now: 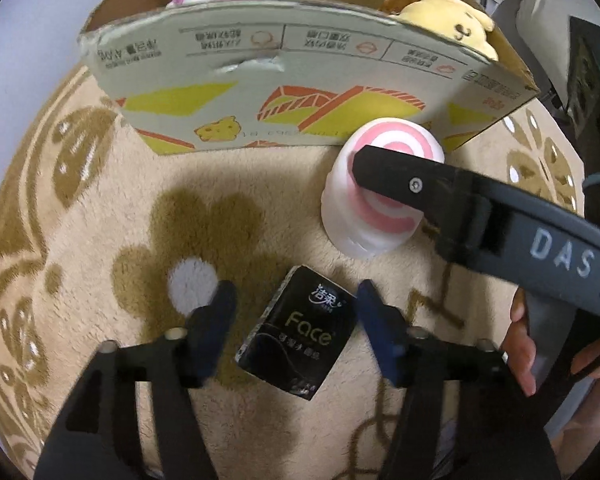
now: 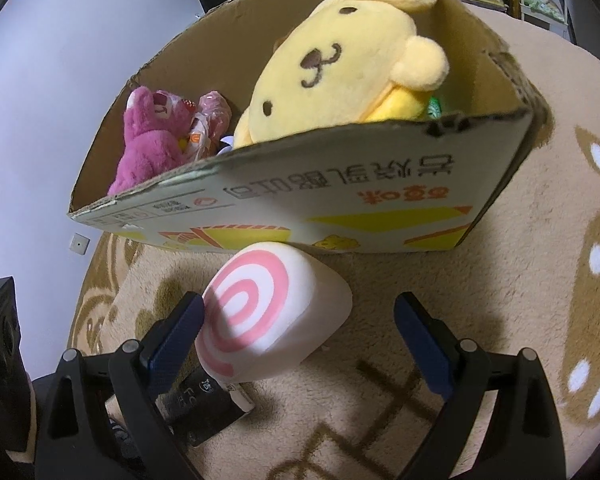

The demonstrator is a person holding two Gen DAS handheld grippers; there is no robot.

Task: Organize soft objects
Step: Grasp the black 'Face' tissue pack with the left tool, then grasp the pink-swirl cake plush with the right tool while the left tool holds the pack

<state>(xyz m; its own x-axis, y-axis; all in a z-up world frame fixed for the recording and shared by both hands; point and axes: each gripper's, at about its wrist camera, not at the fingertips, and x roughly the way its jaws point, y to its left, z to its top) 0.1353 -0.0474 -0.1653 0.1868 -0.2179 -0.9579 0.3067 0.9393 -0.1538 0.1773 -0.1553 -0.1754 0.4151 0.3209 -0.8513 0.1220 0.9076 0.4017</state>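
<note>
Two plush toys (image 2: pixel 340 64) in one box (image 2: pixel 340 200) — one swirl cushion (image 2: pixel 268 312), one tissue pack (image 1: pixel 300 332) lie between gaping left gripper (image 1: pixel 296 300) and right gripper (image 2: pixel 300 316).

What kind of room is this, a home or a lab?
Most likely a home, perhaps a bedroom or living room floor. A fluffy beige rug with brown flower patterns covers the floor, and a reused cardboard box on it holds plush toys such as a yellow dog.

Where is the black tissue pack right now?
The tissue pack lies on the rug between the left gripper's open fingers in the left wrist view, just in front of the swirl pillow.
</note>
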